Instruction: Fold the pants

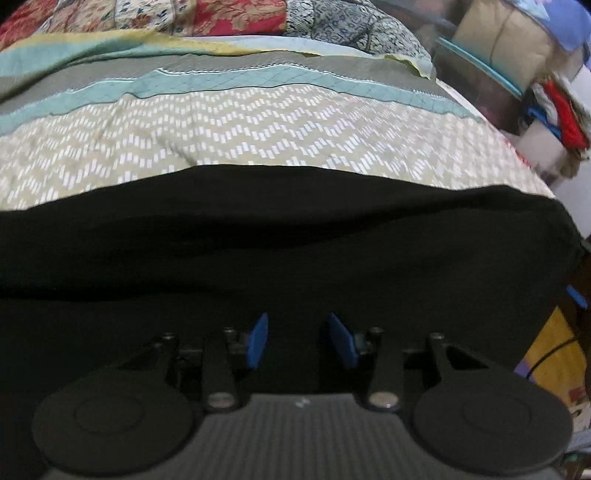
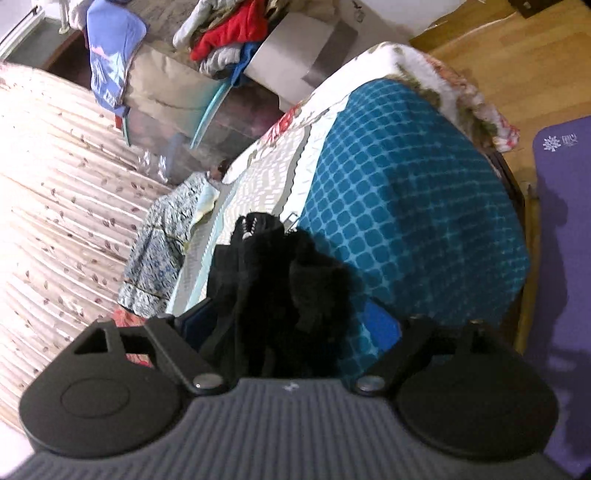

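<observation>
1. A bed (image 1: 258,147) with patterned quilts fills both views; boxes piled with clothes (image 2: 229,33) stand at its far side.
2. The black pants (image 1: 280,236) lie spread across the near part of the bed, their long axis running left to right in the left wrist view.
3. The left gripper (image 1: 297,341) hovers just over that cloth, jaws narrowly apart, nothing between them.
4. The right gripper (image 2: 291,321) stands wide, bunched pants cloth between its fingers; whether the pads press it, I cannot tell.

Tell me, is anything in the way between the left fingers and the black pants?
Nothing visible is. The left gripper hangs open right over the black pants, which lie spread on the bedspread.
</observation>
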A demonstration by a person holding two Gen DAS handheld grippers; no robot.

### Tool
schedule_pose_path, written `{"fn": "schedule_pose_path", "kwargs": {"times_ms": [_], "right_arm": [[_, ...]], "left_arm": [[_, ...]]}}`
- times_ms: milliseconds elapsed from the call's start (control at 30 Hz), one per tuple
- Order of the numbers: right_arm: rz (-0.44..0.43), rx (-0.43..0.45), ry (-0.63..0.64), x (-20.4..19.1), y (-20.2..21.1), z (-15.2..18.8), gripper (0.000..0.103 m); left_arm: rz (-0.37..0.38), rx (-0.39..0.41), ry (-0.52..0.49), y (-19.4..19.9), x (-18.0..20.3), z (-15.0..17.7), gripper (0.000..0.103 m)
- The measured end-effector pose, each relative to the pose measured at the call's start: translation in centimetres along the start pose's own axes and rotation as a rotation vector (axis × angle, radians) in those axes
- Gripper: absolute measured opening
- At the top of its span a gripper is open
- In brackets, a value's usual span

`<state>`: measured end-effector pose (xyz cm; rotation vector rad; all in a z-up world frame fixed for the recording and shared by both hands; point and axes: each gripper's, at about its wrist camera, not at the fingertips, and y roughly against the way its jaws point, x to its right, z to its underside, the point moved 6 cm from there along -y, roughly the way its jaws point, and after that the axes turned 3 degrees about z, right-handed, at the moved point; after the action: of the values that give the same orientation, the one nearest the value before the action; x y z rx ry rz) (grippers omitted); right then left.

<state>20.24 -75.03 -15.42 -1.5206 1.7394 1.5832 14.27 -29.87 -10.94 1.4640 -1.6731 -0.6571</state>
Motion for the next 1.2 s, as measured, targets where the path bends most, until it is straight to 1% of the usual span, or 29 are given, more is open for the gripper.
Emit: {"fn": "schedule_pose_path", "kwargs": {"times_ms": [33,67,100,133,167,200,267,400,500,533,633,700,800,833,867,900,967,1033,1133,1200], "right_arm": [[0.009,-0.008,0.013,-0.1,-0.4,0.0,0.084],[0.014,-0.015,0.032,-0.3,-0.7,0.0,0.064],[0.026,-0.009,0.052,-0.5,-0.8,0.1,0.056],[0.061,0.000,0.085,-0.7,-0.8,0.0,0.047],[0.070,0.007,0.116,-1.0,-0.6,0.0,0.030],[0.057,0.012,0.139,-1.5,-0.1,0.2,0.023],[0.025,0.022,0.182,-2.9,1.0,0.4,0.016],[-0.037,0.055,0.405,-8.3,3.9,1.8,0.016],[-0.109,0.028,0.606,-13.1,5.2,5.0,0.015],[-0.133,0.002,0.682,-14.7,5.4,6.7,0.015],[-0.191,-0.091,0.868,-17.7,5.2,12.1,0.014],[-0.219,-0.148,0.984,-18.6,5.0,15.8,0.014],[-0.268,-0.256,1.155,-19.2,5.0,21.6,0.014],[-0.270,-0.300,1.246,-19.0,4.8,23.9,0.016],[-0.252,-0.326,1.317,-18.9,4.5,25.5,0.019],[-0.214,-0.338,1.393,-18.6,4.1,26.9,0.023],[-0.180,-0.352,1.450,-18.2,4.1,28.0,0.044],[-0.199,-0.329,1.422,-18.4,5.4,27.1,0.053],[-0.222,-0.285,1.346,-18.5,7.0,24.7,0.055],[-0.213,-0.262,1.291,-18.3,7.4,23.0,0.055]], "left_arm": [[-0.001,-0.006,0.000,-0.1,-0.1,-0.1,0.038],[0.002,-0.010,0.004,-0.1,-0.2,-0.2,0.038],[0.006,-0.012,0.013,0.0,-0.2,-0.3,0.038],[0.009,-0.012,0.023,0.1,-0.2,-0.4,0.038],[0.012,-0.010,0.031,0.3,-0.3,-0.4,0.038],[0.014,-0.007,0.039,0.6,-0.3,-0.5,0.039],[0.023,0.003,0.066,1.4,-0.6,-0.6,0.041],[0.053,0.046,0.137,3.0,-1.9,-0.9,0.042],[0.068,0.076,0.191,4.0,-3.2,-0.8,0.043],[0.077,0.084,0.208,4.4,-3.6,-0.7,0.043],[0.095,0.095,0.238,5.4,-4.6,0.0,0.044],[0.101,0.097,0.249,6.0,-5.3,0.7,0.044],[0.106,0.092,0.277,6.5,-6.5,1.6,0.047],[0.108,0.086,0.288,6.5,-6.9,1.9,0.047],[0.115,0.082,0.301,6.5,-7.2,2.0,0.047],[0.122,0.082,0.308,6.6,-7.4,2.1,0.047],[0.138,0.093,0.301,6.8,-7.2,1.9,0.047],[0.169,0.108,0.277,7.2,-6.6,1.3,0.050],[0.203,0.130,0.230,7.4,-5.1,0.1,0.052],[0.226,0.136,0.217,7.2,-4.1,-0.3,0.052]]}}
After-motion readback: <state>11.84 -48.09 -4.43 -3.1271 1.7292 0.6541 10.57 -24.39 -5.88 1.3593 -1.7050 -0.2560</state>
